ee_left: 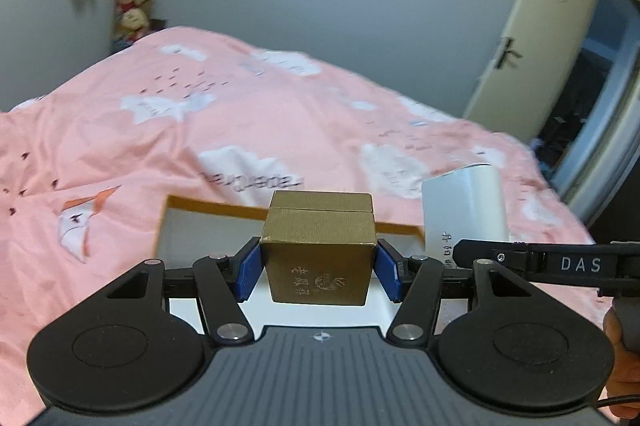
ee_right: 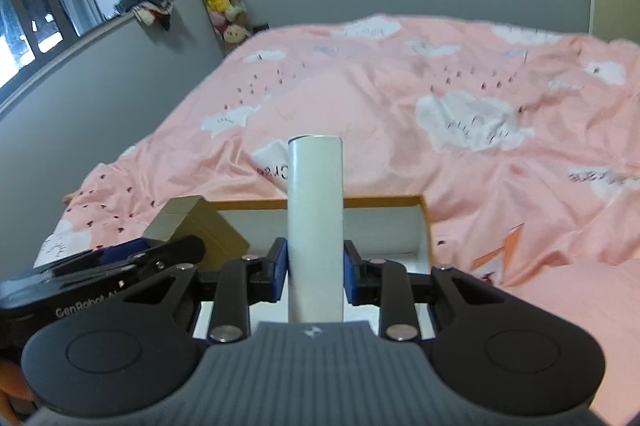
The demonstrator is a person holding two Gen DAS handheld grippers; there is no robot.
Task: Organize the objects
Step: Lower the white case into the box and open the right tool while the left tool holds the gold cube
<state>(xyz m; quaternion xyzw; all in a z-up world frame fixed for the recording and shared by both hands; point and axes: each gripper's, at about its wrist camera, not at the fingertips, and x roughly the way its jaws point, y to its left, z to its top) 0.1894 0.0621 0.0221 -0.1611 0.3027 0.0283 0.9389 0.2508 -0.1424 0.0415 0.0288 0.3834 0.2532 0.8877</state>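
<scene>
A: What do the right tongs hold?
B: A white tube, standing up between the blue pads
A: What is under it?
B: An open box, white inside, on the pink bed
A: And on the left?
B: The other tongs hold a gold box

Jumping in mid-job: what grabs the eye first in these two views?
The left gripper clamps a gold box, and the right gripper clamps a white tube. Both hang above an open orange-edged tray lying on the pink cloud-print bed cover.
</scene>
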